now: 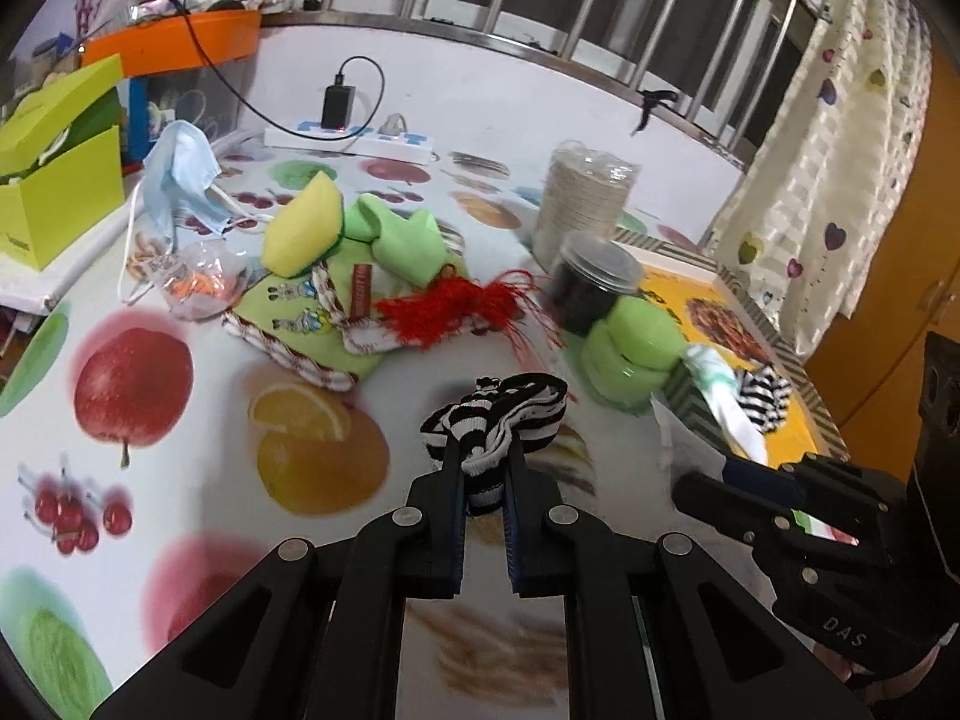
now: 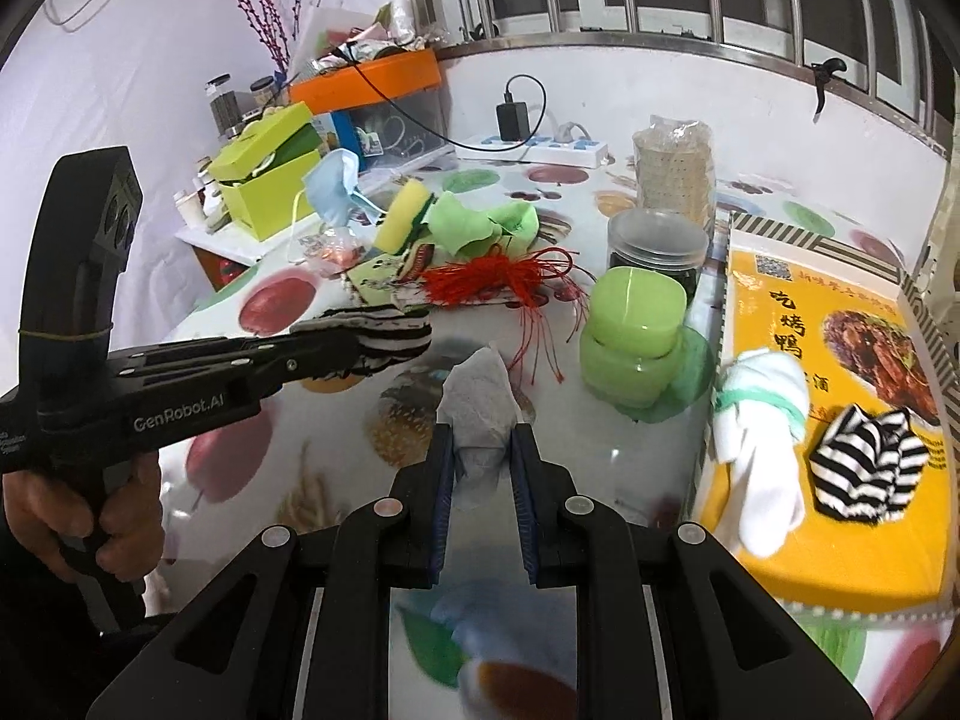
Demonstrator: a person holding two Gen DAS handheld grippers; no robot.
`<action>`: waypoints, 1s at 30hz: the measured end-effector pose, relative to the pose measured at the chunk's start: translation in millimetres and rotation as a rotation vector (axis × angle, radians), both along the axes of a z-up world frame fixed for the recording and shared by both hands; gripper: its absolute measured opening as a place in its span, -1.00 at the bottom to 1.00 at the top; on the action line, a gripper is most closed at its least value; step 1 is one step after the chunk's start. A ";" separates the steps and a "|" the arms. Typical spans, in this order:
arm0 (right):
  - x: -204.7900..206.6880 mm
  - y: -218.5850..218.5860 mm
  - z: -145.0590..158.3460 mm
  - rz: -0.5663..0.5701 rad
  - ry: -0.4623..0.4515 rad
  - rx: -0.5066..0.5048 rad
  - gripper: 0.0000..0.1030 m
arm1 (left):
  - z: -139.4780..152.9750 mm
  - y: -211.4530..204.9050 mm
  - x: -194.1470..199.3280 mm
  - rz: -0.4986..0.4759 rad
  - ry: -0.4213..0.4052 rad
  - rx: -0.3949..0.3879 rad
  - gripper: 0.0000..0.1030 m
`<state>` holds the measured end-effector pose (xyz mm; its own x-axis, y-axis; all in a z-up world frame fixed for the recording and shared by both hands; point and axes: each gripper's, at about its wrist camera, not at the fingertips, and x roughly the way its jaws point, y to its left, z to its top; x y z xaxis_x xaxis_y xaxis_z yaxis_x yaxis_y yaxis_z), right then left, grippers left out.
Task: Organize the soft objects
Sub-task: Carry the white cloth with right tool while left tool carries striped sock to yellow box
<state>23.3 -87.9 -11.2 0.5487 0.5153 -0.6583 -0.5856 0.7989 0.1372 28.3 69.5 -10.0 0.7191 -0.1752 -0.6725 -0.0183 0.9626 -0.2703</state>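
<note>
Spread under both grippers: a worktop (image 1: 180, 510) covered with a cloth printed with fruit. Beyond and to the right of the right gripper's fingers: a yellow printed box (image 2: 780, 570), flat on the worktop, carrying a white sock (image 2: 759, 450) tied with a green band and, just beside it, a folded striped sock (image 2: 864, 468). Far ahead of the left fingers: a heap of soft things, with a yellow sponge (image 1: 300, 228), a light green cloth (image 1: 408, 240) and a red tassel (image 1: 444, 312) near each other. Ahead and to the right of the left fingers: a green container (image 1: 636, 354), with a dark jar (image 1: 591, 282) touching it behind.

Left gripper (image 1: 485, 480): fingers narrow, clamped on a black and white striped sock (image 1: 492, 420); most of the sock bunched beyond the fingertips, above the worktop. Seen also from the right wrist view, to the left of the right fingers, with the person's hand (image 2: 90, 516) around its grip.

Right gripper (image 2: 483, 456): fingers narrow, pressed on a grey cloth piece (image 2: 480, 402); its pointed end stands up past the fingertips. Below these fingers, blurred: something blue and orange, not possible to tell what.
</note>
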 end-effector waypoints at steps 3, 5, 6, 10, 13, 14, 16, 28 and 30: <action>-11.9 -5.6 2.7 -0.003 -0.011 0.004 -0.62 | 4.2 -7.5 -13.8 -0.018 -0.007 0.003 -0.81; -19.5 -9.7 4.8 -0.006 -0.019 0.006 -0.62 | 7.9 -11.6 -22.7 -0.028 -0.017 0.007 -0.81; -22.0 -11.3 5.7 -0.009 -0.022 0.008 -0.62 | 10.2 -14.0 -28.1 -0.033 -0.024 0.009 -0.81; -34.9 -22.5 8.7 -0.028 -0.034 0.014 -0.62 | 17.5 -23.4 -43.0 -0.058 -0.042 0.013 -0.81; -41.1 -29.5 11.0 -0.045 -0.044 0.018 -0.62 | 20.9 -32.8 -50.8 -0.083 -0.050 0.018 -0.81; -42.4 -32.1 11.9 -0.053 -0.047 0.020 -0.62 | 21.7 -36.0 -53.0 -0.092 -0.052 0.019 -0.81; -44.3 -37.4 13.5 -0.066 -0.052 0.024 -0.62 | 23.1 -43.2 -56.0 -0.110 -0.055 0.020 -0.81; -48.3 -77.2 17.3 -0.168 -0.070 0.037 -0.62 | 30.4 -89.5 -53.7 -0.227 -0.072 0.030 -0.81; -47.3 -82.4 17.4 -0.184 -0.070 0.037 -0.62 | 30.6 -96.2 -51.5 -0.243 -0.074 0.028 -0.81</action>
